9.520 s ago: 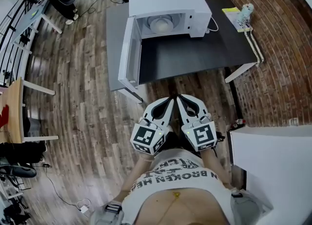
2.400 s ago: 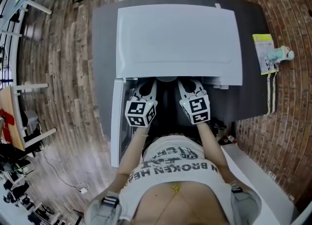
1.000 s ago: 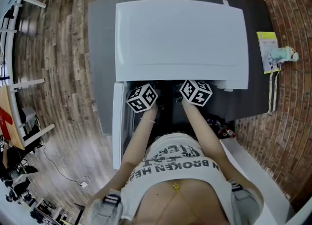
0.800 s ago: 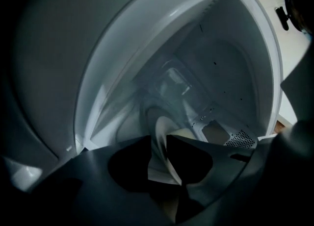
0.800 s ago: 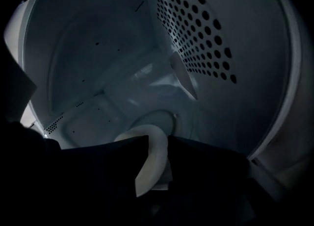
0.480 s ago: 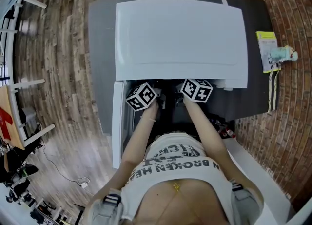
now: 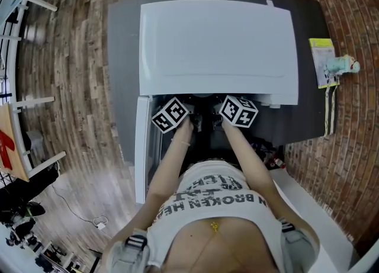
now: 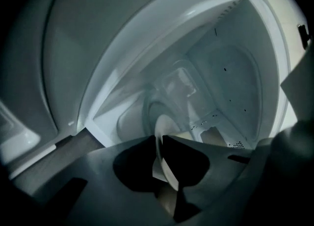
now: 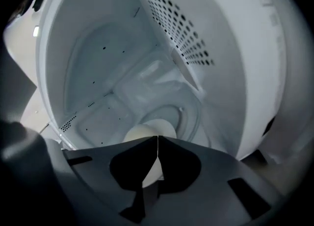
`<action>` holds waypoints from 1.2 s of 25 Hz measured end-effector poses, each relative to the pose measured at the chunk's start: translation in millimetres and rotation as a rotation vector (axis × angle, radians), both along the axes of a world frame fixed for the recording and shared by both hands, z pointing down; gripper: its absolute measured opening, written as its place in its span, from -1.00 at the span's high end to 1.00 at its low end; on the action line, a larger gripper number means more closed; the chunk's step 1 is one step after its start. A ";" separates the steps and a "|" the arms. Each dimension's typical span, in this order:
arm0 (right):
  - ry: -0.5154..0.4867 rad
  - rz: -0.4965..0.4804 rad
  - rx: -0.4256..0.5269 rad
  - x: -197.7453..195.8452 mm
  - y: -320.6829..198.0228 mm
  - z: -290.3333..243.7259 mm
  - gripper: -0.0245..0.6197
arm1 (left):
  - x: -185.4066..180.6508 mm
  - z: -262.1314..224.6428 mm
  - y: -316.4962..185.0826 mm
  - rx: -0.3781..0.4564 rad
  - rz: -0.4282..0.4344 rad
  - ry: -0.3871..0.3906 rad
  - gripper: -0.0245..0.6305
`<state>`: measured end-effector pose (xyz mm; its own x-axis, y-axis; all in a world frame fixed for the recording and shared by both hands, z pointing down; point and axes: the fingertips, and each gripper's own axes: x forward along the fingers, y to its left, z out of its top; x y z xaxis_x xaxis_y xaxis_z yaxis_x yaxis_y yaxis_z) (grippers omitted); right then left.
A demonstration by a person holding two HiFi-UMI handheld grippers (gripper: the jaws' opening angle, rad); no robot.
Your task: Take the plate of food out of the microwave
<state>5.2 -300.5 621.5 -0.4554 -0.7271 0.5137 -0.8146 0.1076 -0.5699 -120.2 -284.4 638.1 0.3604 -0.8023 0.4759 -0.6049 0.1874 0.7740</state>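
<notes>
- Plate (image 8: 166,125) where?
- Inside the microwave (image 7: 219,41), low in the cavity at 12 o'clock from the person. Door (image 7: 141,147) hangs open toward 9 o'clock, over the edge of the counter (image 7: 121,58). Not out yet.
- Tools?
- Left tool (image 8: 159,139) is closing, its tips on the plate's rim. Right tool (image 9: 157,139) is pinched tight on the rim too, it seems. They look to hold roughly 9 and 3 o'clock on the plate.
- Food?
- Can't make it out, too dark.
- How to do it well?
- My guess: let the left grip finish first. Lift just clear of the cavity floor and keep both tools level so nothing slides. Pull straight back toward 6 o'clock at one pace, staying off the door.
</notes>
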 end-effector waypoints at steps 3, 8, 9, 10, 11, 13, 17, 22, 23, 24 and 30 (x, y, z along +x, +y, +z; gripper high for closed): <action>0.000 0.016 -0.003 7.8 8.4 -2.0 0.90 | -1.5 1.8 4.8 -0.017 -0.011 0.016 0.78; -0.003 0.053 -0.014 22.8 19.8 -0.1 0.90 | -3.6 3.5 12.1 -0.027 -0.021 0.031 0.78; -0.005 0.055 -0.018 24.3 21.4 0.6 0.89 | -4.0 3.6 14.1 -0.029 -0.020 0.033 0.78; -0.009 0.056 -0.022 25.5 22.7 1.2 0.89 | -4.2 3.7 16.1 -0.031 -0.018 0.033 0.78; -0.011 0.055 -0.028 26.6 23.7 1.9 0.89 | -4.0 3.5 18.1 -0.033 -0.016 0.033 0.78; -0.021 0.051 -0.045 27.7 25.3 4.1 0.88 | -3.1 3.1 22.4 -0.037 -0.014 0.039 0.78; -0.071 0.047 -0.080 27.6 30.2 9.8 0.72 | -1.7 3.3 31.9 -0.050 -0.023 0.062 0.78; -0.150 0.014 -0.121 21.5 41.2 16.3 0.57 | -1.2 6.4 41.6 -0.063 -0.030 0.078 0.78; -0.177 0.002 -0.125 18.6 42.8 16.6 0.56 | -1.4 6.7 43.3 -0.065 -0.031 0.081 0.78; -0.201 -0.007 -0.128 16.0 43.7 16.8 0.55 | -1.5 6.6 44.9 -0.067 -0.031 0.082 0.78; -0.318 -0.001 -0.145 16.1 43.3 18.0 0.54 | -1.1 6.3 54.2 -0.078 -0.031 0.096 0.78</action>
<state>21.3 -257.2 639.5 -0.6095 -0.6566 0.4443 -0.5941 0.0073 -0.8043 -121.4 -230.2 644.4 0.3833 -0.7757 0.5015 -0.5213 0.2665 0.8107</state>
